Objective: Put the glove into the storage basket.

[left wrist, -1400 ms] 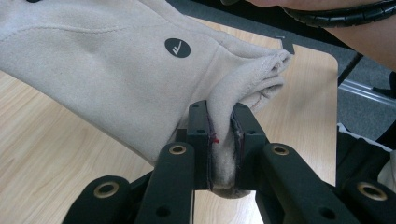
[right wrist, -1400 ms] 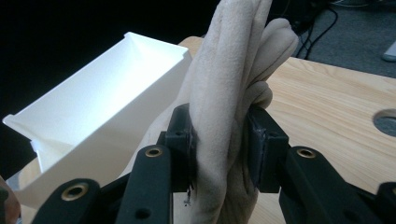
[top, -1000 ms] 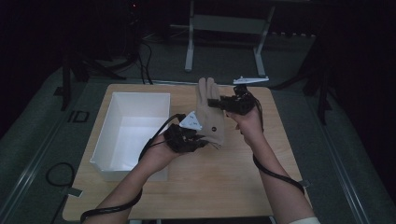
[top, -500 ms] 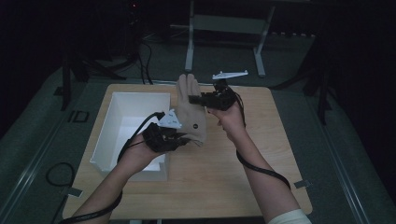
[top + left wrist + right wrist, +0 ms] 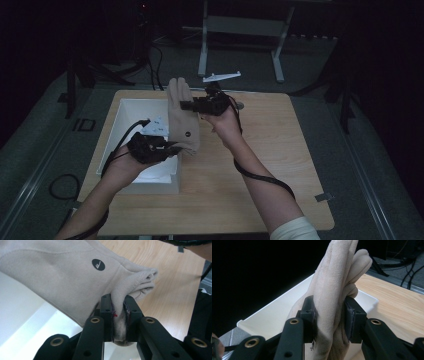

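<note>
Two grippers hold one beige glove [image 5: 181,117] in the air, stretched between them. My left gripper [image 5: 167,148] is clamped on its cuff, nearest me; my right gripper [image 5: 187,105] pinches the fingers, farther off. I judge this a carry toward the white bin [image 5: 131,111] (glove hangs over its right wall, above the desk [image 5: 280,165]). Next: lower, then release both.

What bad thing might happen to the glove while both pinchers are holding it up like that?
1. The left gripper pinches just a small fold at the cuff of the beige glove, so that end might slip free and flop down.
2. The right gripper clamps the glove's fingers while the other holds the cuff; pulling apart could stretch the fabric.
3. The glove hangs over the edge of the white box, so if dropped it may land half out, on the table.
</note>
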`<action>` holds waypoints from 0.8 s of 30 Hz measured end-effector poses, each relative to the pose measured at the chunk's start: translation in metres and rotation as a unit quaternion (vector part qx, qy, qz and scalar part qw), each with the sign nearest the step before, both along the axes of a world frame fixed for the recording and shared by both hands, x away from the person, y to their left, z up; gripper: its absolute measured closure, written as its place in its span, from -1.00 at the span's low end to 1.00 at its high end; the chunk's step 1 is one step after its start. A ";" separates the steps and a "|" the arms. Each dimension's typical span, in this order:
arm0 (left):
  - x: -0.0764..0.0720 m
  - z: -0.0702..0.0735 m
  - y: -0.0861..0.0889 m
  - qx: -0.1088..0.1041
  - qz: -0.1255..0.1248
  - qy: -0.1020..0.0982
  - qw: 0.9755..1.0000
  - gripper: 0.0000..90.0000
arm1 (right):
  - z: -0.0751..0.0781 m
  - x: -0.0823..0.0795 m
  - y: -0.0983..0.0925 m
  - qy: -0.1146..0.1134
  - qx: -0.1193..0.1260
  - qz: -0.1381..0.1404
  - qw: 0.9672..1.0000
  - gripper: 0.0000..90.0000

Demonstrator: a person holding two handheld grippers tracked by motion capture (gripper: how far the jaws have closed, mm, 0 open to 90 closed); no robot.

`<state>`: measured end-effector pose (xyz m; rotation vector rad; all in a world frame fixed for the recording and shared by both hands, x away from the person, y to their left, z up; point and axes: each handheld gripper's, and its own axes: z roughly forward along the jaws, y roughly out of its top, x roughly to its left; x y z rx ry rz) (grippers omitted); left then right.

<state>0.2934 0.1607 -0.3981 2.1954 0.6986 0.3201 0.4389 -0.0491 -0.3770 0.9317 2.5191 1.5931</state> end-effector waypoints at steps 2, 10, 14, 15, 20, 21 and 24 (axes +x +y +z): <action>-0.002 -0.002 0.007 0.002 0.006 0.001 1.000 0.80 | -0.003 0.000 0.015 0.001 -0.004 0.008 1.000 0.45; -0.009 -0.014 0.031 0.008 0.030 0.007 1.000 0.80 | -0.013 0.000 0.050 0.008 -0.010 0.024 1.000 0.45; -0.013 -0.019 0.043 -0.001 0.041 0.007 0.999 0.80 | -0.016 0.000 0.062 0.012 -0.008 0.032 0.999 0.45; -0.014 -0.020 0.046 -0.004 0.044 0.009 0.999 0.80 | -0.017 -0.001 0.065 0.012 -0.006 0.034 0.999 0.45; -0.016 -0.029 0.051 0.000 0.053 0.013 0.999 0.80 | -0.024 -0.003 0.075 0.009 -0.015 0.037 0.999 0.45; -0.016 -0.031 0.051 -0.002 0.053 0.015 0.998 0.80 | -0.025 -0.004 0.077 0.009 -0.017 0.036 0.999 0.45; -0.016 -0.039 0.051 0.000 0.058 0.020 0.998 0.80 | -0.030 -0.004 0.080 0.009 -0.027 0.033 0.999 0.45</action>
